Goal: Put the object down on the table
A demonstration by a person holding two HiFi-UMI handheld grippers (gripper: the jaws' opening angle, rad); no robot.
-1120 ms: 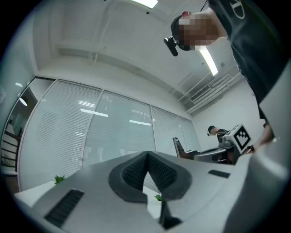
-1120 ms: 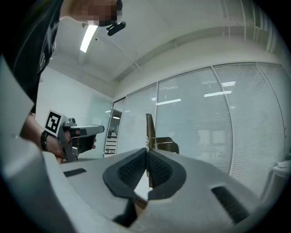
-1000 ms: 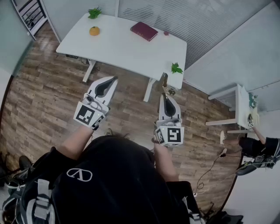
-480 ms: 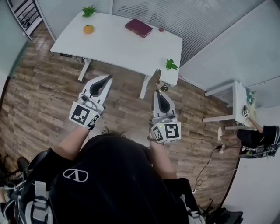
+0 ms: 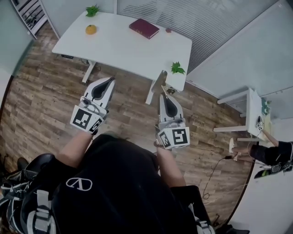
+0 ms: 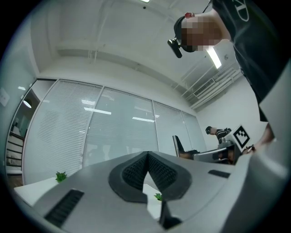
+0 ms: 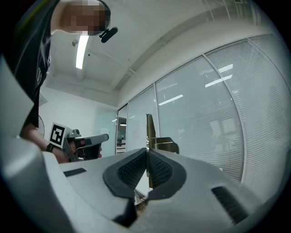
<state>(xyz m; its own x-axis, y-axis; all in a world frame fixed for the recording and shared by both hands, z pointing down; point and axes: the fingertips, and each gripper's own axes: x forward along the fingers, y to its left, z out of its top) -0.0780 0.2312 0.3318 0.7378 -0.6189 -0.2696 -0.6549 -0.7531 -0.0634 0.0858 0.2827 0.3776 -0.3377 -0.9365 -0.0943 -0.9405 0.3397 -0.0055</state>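
We hold two tools above the wood floor (image 5: 46,100) | left tool (image 5: 108,82) pressed closed, empty | right tool (image 5: 163,97) clamped on one brass-coloured object (image 7: 149,129), short of the surface (image 5: 123,48) | there: two plants (image 5: 92,10) (image 5: 177,68), one orange (image 5: 90,29), one red book (image 5: 143,28)

Ceiling strip lights (image 7: 82,50) are lighting everything brightly. Fisheye edges are bending, and the left gripper (image 6: 148,157) is blurring close up.

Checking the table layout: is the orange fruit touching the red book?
Apart. The head view shows bare table between the orange fruit and the red book.
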